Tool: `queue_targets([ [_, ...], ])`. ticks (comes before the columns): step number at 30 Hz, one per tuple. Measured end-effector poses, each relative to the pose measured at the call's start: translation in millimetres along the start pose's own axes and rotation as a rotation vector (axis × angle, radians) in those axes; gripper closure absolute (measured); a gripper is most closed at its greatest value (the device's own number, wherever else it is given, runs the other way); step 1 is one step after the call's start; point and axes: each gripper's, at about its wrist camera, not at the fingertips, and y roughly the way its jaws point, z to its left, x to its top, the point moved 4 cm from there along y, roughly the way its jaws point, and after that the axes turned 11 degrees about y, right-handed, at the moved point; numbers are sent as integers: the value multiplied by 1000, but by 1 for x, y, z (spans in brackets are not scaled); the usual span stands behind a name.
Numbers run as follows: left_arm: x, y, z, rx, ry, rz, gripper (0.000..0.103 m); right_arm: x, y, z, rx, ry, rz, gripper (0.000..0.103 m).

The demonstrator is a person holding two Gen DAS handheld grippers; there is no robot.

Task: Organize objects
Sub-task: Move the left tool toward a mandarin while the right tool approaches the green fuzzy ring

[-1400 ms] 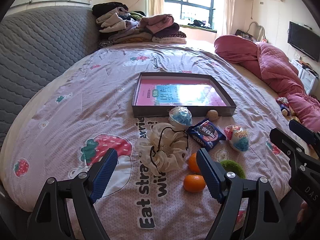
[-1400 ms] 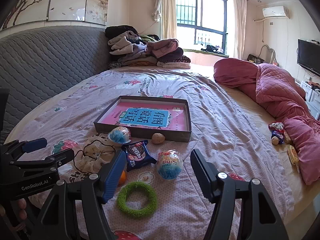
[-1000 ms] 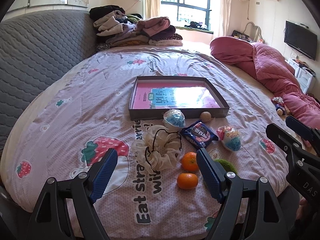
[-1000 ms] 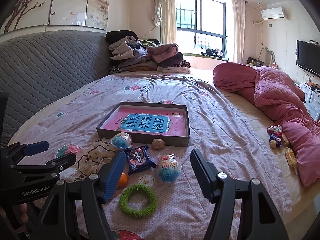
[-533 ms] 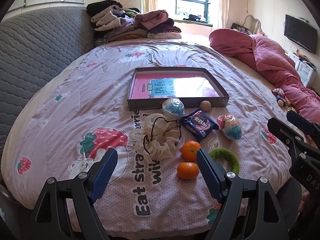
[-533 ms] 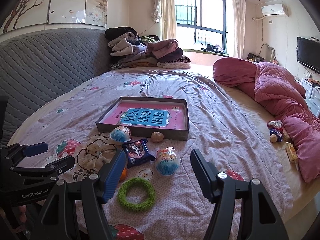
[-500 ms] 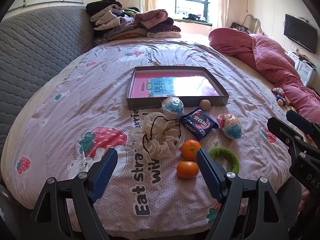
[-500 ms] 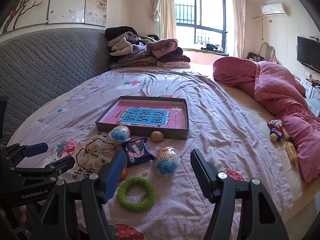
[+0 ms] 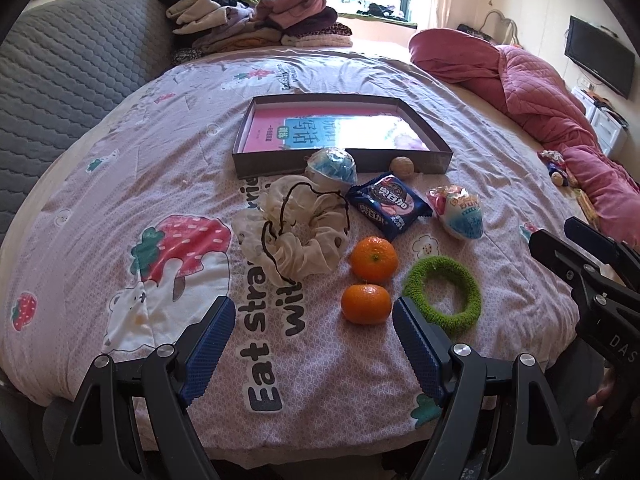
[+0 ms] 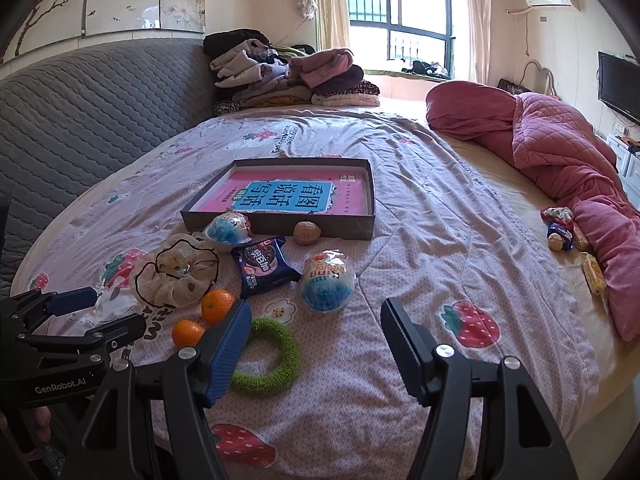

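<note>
On the bed [image 9: 120, 152], two oranges [image 9: 366, 304] are lying just ahead of the wide-open left gripper [image 9: 310, 340]; the right gripper [image 10: 316, 344] is gaping wide over the green ring [image 10: 280, 364].

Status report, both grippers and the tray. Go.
Left gripper open, empty, short of the two oranges. Right gripper open, empty, over green ring. Tray holds only a book; nothing blocking.

On the bed [image 9: 168, 152] a shallow tray [image 9: 340, 160] holds a flat book [image 9: 332, 132]. Against the tray's near wall lie a wrapped ball [image 9: 331, 165] and, to its right, a walnut [image 9: 401, 167]. Nearer lie a scrunchie [image 9: 296, 232], a biscuit packet [image 9: 387, 205] and a wrapped egg [image 9: 460, 210], left to right. Two oranges [image 9: 374, 259] and a ring [image 9: 442, 294] lie nearest. Folded clothes [image 9: 256, 20] are piled at the far edge.
</note>
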Motion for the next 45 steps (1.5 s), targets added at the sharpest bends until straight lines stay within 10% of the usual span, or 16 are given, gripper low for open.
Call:
queue_targets([
  [45, -10, 55, -17, -68, 0, 79, 21, -30, 57, -8, -26, -10, 153, 40],
])
